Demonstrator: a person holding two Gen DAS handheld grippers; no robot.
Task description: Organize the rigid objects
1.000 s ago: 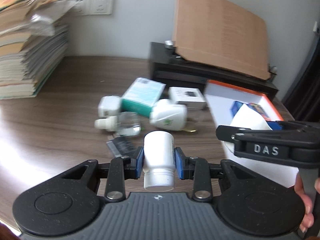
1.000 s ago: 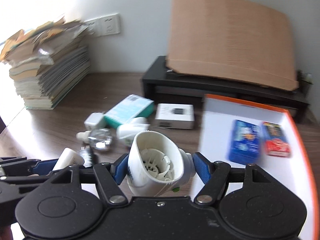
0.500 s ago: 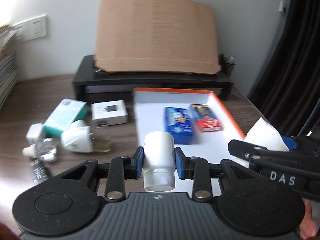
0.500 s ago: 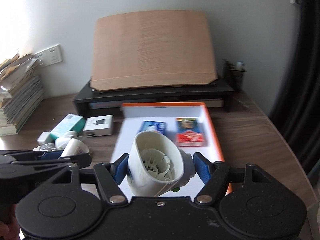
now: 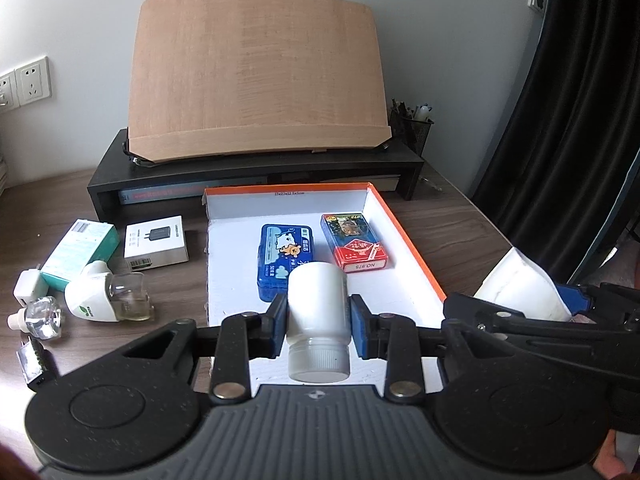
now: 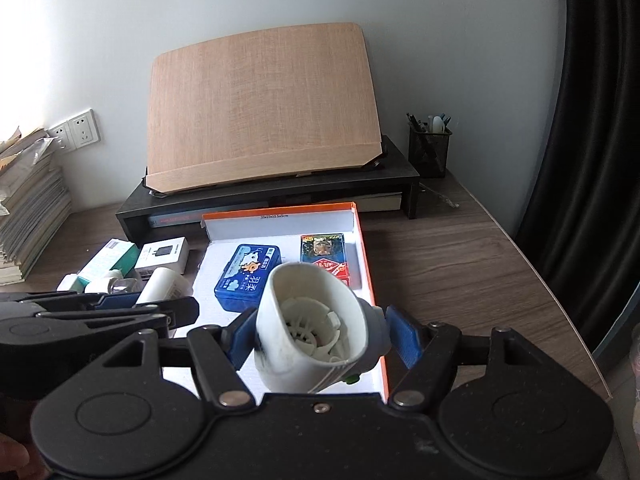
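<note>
My left gripper (image 5: 318, 330) is shut on a white pill bottle (image 5: 317, 320), cap toward the camera, held above the near end of an orange-rimmed white tray (image 5: 404, 236). My right gripper (image 6: 320, 338) is shut on a white plug-in device (image 6: 312, 328), hollow end toward the camera, above the tray's near right part (image 6: 366, 256). In the tray lie a blue tin (image 5: 286, 254) and a red card pack (image 5: 354, 246). The right gripper shows at the right of the left wrist view (image 5: 520, 312); the left gripper shows at the left of the right wrist view (image 6: 100, 312).
Left of the tray lie a white charger box (image 5: 156, 242), a teal box (image 5: 80, 254), a white plug-in with a clear bottle (image 5: 108, 298), a small glass bottle (image 5: 38, 318) and a white adapter (image 5: 28, 288). A black stand (image 5: 256, 180) bearing a wooden board stands behind. A pen cup (image 6: 430, 148) stands at the back right.
Both grippers have swung right, from over the loose items to over the tray, each still holding its object. The tray now lies straight ahead and nearer.
</note>
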